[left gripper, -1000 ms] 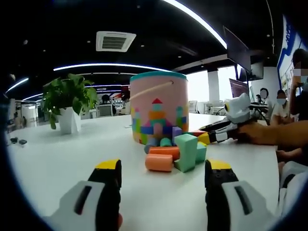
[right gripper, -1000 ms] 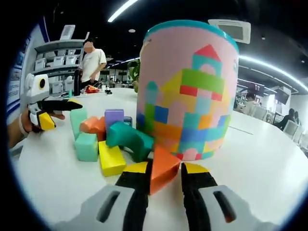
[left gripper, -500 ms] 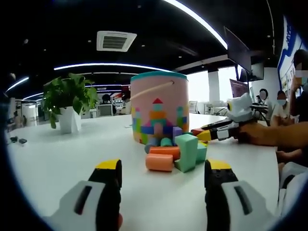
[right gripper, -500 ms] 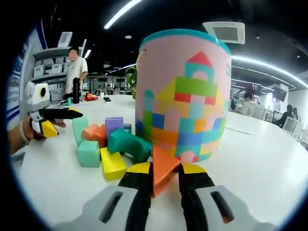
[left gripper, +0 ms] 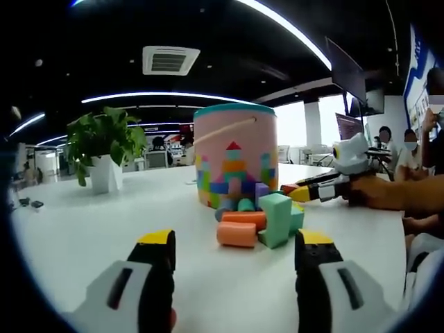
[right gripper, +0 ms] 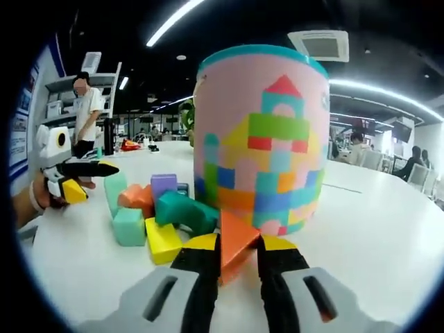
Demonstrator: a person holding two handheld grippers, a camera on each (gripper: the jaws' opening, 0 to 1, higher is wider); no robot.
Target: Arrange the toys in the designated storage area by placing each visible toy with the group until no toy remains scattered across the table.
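**A:** What are the two grippers doing?

**B:** The right gripper has its yellow-tipped jaws closed on an orange triangular block, held low over the white table just in front of a tall pink toy bucket printed with a castle of coloured blocks. The left gripper hangs above the table on the near side of the pile, jaws spread wide with nothing between them.

**A:** Where are the other toys?

**B:** In the right gripper view they are bunched at the foot of the bucket, to its left: a dark green arch block, a yellow block, a mint block, an orange piece and a purple block. In the left gripper view the same pile lies in front of the bucket, with an orange cylinder nearest and a green block to its right.

**A:** Anything else?

**B:** A potted plant stands far left on the table, and people stand in the office behind.
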